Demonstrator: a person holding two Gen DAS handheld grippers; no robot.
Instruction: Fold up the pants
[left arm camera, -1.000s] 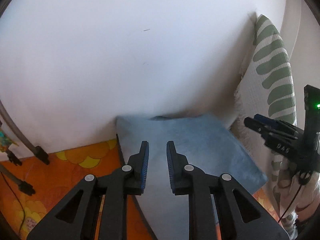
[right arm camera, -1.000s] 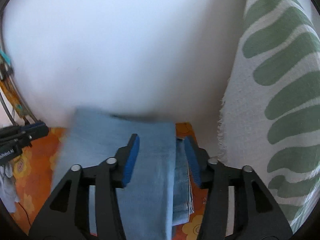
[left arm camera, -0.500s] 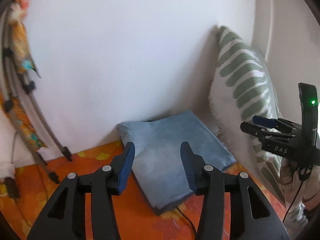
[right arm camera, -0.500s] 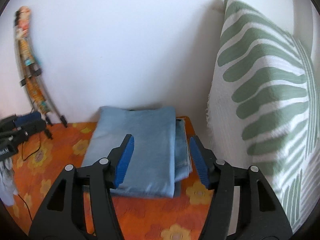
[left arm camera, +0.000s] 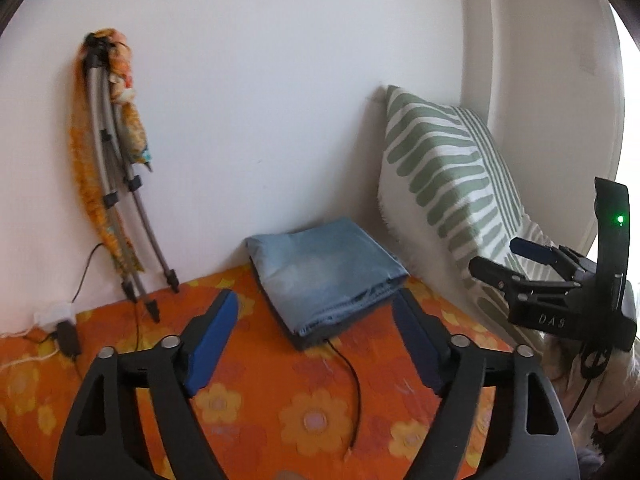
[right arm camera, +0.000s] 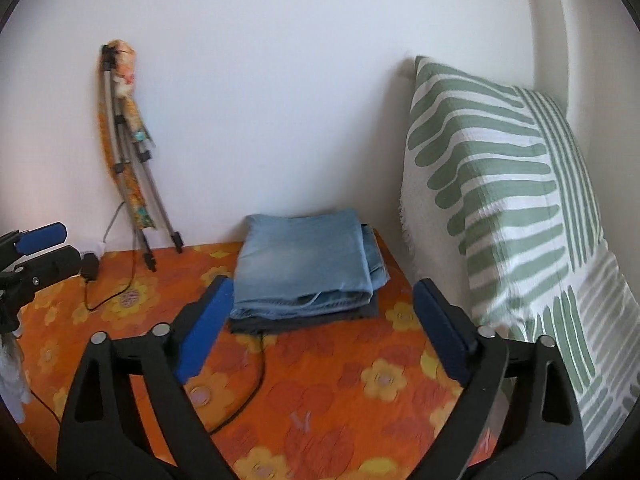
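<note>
The light blue pants (left arm camera: 320,268) lie folded into a neat rectangle on a dark folded garment (right arm camera: 304,322), against the white wall on the orange flowered bedcover (left arm camera: 280,400). They also show in the right wrist view (right arm camera: 304,264). My left gripper (left arm camera: 316,320) is open and empty, held back from the pile. My right gripper (right arm camera: 320,308) is open and empty, also back from the pile. The right gripper shows at the right edge of the left wrist view (left arm camera: 520,260), and the left gripper at the left edge of the right wrist view (right arm camera: 40,248).
A green-striped white pillow (right arm camera: 500,200) leans against the wall right of the pile. A folded tripod with orange cloth (left arm camera: 116,184) leans on the wall at left. A thin black cable (left arm camera: 352,376) runs from the pile across the bedcover. A charger (right arm camera: 90,266) lies near the tripod.
Both grippers have pulled back from the folded pants and opened wider. The pile stays where it was against the wall.
</note>
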